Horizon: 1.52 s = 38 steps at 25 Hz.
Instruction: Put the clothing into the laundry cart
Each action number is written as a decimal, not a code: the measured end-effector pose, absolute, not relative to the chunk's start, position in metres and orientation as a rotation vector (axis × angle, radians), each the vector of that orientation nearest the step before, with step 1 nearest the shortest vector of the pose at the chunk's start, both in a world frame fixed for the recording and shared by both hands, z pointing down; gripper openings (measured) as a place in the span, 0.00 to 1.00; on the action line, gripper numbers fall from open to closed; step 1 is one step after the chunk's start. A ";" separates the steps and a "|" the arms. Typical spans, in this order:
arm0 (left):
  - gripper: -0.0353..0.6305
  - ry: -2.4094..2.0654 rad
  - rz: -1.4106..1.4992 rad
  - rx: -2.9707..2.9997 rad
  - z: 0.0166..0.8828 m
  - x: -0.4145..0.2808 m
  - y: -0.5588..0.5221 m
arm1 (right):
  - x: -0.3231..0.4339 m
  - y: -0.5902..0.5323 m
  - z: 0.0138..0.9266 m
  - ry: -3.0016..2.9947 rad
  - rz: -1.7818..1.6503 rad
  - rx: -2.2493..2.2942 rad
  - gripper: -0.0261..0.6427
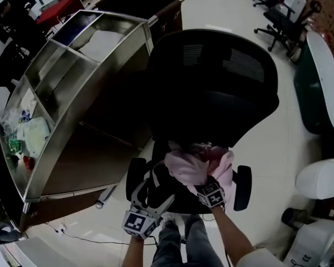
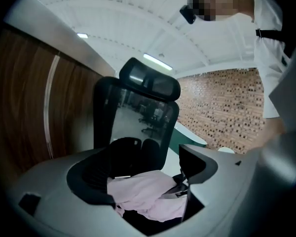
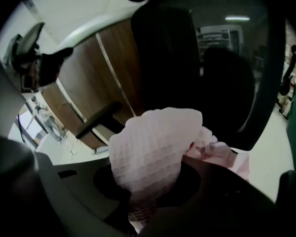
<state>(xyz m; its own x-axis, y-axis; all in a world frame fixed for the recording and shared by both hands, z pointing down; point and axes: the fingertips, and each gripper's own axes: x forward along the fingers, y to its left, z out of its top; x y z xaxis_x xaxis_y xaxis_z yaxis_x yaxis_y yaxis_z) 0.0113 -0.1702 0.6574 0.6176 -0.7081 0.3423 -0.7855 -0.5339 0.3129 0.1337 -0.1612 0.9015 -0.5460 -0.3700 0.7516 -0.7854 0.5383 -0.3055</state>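
A pink garment lies bunched on the seat of a black office chair, right in front of me. My right gripper is shut on a waffle-textured fold of it, and the cloth hides the fingertips. My left gripper stands open at the seat's left side, its jaws wide apart, with the garment lying just beyond them. The laundry cart, steel and wood, stands to the chair's left, with a dark bag at its far end.
The cart's top trays hold bottles and supplies. Other office chairs and a white table are at the right. A white rounded object sits lower right. My legs are below the chair.
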 end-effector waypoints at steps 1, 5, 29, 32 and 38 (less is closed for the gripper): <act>0.68 -1.187 0.221 2.417 0.644 0.009 -0.169 | 0.130 -0.160 0.864 -2.201 0.856 0.996 0.24; 0.68 -1.209 0.140 2.482 0.584 0.001 -0.165 | 0.151 -0.163 0.734 -2.347 0.795 1.300 0.23; 0.67 -1.847 -0.208 2.680 0.272 -0.115 -0.100 | 0.105 -0.117 0.201 -3.140 -0.225 1.553 0.23; 0.67 -2.019 -0.189 2.564 0.271 -0.157 -0.069 | 0.056 -0.112 0.200 -3.264 -0.167 1.344 0.23; 0.67 -2.353 -0.139 2.280 0.275 -0.235 0.011 | -0.044 -0.082 0.194 -3.457 -0.048 0.872 0.23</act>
